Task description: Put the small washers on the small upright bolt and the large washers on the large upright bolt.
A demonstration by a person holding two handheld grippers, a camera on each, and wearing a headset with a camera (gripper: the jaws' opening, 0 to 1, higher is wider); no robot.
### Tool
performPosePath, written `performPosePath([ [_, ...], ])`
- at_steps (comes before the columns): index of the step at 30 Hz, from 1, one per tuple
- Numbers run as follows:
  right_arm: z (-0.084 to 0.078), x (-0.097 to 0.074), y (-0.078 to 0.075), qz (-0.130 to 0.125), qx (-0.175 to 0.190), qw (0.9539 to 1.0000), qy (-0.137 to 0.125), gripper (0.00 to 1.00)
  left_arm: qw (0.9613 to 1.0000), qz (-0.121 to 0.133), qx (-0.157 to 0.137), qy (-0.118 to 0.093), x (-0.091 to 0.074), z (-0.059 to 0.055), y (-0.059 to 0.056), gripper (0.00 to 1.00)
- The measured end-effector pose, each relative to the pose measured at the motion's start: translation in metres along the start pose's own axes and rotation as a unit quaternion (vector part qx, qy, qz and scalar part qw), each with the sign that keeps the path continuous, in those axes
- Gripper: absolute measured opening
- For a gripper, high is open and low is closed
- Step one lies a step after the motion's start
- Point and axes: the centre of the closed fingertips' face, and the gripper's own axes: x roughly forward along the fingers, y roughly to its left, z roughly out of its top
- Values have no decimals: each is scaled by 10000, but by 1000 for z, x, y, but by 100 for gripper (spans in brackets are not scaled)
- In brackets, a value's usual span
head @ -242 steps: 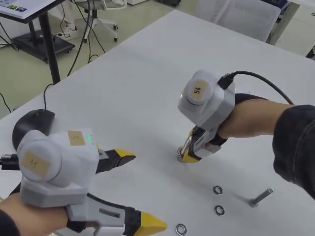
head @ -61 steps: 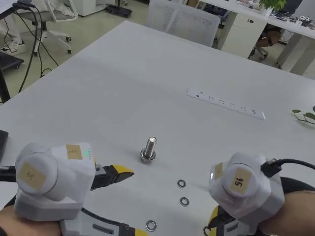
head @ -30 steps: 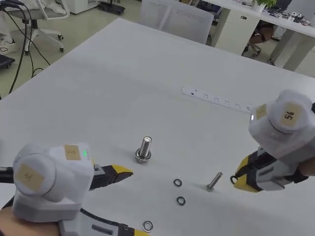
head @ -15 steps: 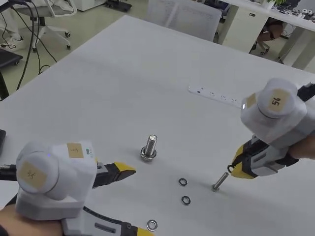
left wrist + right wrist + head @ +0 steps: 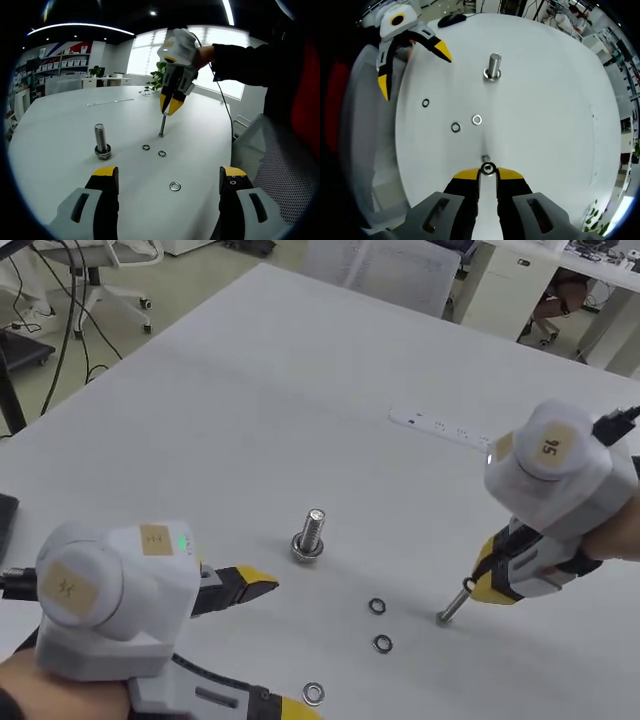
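Observation:
The large bolt (image 5: 310,535) stands upright mid-table with a washer round its foot; it also shows as the large bolt (image 5: 101,141) and the large bolt (image 5: 493,66). My right gripper (image 5: 478,585) is shut on the top end of the small bolt (image 5: 452,605), which leans with its lower end on the table. Three loose washers lie nearby: one washer (image 5: 376,606), a second washer (image 5: 382,643), and a third washer (image 5: 313,693) closest to me. My left gripper (image 5: 169,172) hovers open above the table with nothing in it, just short of that third washer (image 5: 175,186).
A white power strip (image 5: 440,427) lies further back on the white table (image 5: 250,390). An office chair (image 5: 390,265) stands past the far edge. A dark mouse (image 5: 451,19) rests by the table's left edge.
The small bolt lay flat beside the washers a second ago. My right gripper has shut on its end and tipped it up to a steep lean. My left gripper has stayed put.

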Motion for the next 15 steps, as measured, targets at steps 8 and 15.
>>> performPosePath([
  [8,-2,7,-1,49,14,10000,41,13,10000,36,-16,0,-1,-1,1,82],
  [15,-3,18,1,113,-4,9999,93,13,10000,64,-28,-8,-2,-2,1,82],
])
